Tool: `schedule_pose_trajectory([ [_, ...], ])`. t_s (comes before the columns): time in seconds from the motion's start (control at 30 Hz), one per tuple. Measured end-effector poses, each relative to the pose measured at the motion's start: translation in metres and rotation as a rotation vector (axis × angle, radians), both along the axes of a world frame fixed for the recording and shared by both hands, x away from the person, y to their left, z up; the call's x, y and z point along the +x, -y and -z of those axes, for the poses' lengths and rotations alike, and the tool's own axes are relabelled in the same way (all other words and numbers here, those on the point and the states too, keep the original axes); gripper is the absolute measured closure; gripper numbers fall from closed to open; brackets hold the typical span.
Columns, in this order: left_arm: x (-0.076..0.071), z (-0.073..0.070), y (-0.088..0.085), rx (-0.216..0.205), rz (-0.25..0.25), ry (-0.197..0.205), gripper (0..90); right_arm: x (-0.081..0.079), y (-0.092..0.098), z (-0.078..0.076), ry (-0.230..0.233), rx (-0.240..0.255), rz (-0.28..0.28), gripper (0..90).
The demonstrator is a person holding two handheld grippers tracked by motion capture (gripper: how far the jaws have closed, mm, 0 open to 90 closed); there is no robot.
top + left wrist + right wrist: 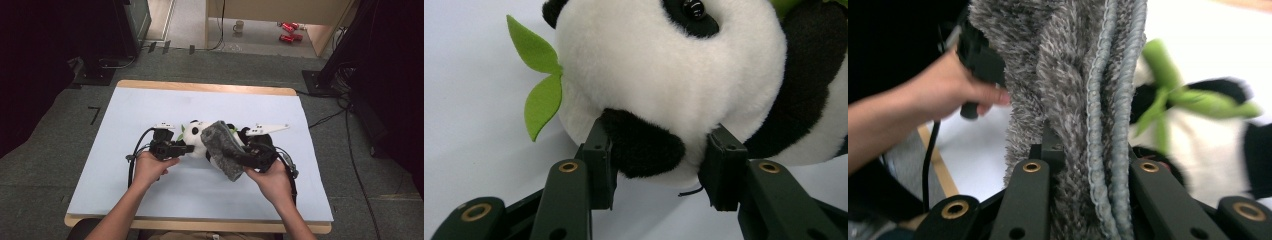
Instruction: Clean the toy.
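A black and white plush panda (200,137) with green felt leaves lies in the middle of the white table cover (150,110). My left gripper (187,148) is shut on the panda's head (664,75), its jaws pressing the white fur either side of a black ear (641,145). Draped over the panda's body is a fuzzy grey cloth (227,147). My right gripper (247,159) is shut on this grey cloth (1083,100), which hangs folded between its jaws. The panda (1208,130) and its green leaves (1168,85) show blurred behind the cloth.
The wooden table edge (200,86) runs along the back. On the floor beyond stand a mug (239,26) and red cans (289,31). Dark equipment stands (345,55) and cables flank the table. In the right gripper view the person's other hand (943,95) holds its gripper.
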State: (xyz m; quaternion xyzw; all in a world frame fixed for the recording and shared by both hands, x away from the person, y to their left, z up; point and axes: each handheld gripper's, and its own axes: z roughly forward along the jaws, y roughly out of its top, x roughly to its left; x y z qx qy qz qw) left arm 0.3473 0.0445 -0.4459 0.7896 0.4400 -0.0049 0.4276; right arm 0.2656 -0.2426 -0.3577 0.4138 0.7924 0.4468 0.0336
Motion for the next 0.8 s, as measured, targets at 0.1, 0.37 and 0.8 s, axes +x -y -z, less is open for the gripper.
schedule_pose_trajectory([
  [0.1, 0.001, 0.001, -0.003, -0.008, 0.02, 0.021, 50.3, 0.004, -0.003, 0.015, -0.022, -0.069, 0.011, 78.4],
  [0.37, 0.008, -0.003, -0.012, -0.046, 0.111, 0.098, 26.8, 0.011, 0.01, 0.018, 0.021, -0.085, 0.072, 78.5],
  [0.8, 0.041, -0.007, -0.015, -0.073, 0.26, 0.233, 24.6, 0.045, 0.03, 0.011, 0.008, -0.05, 0.103, 78.4],
])
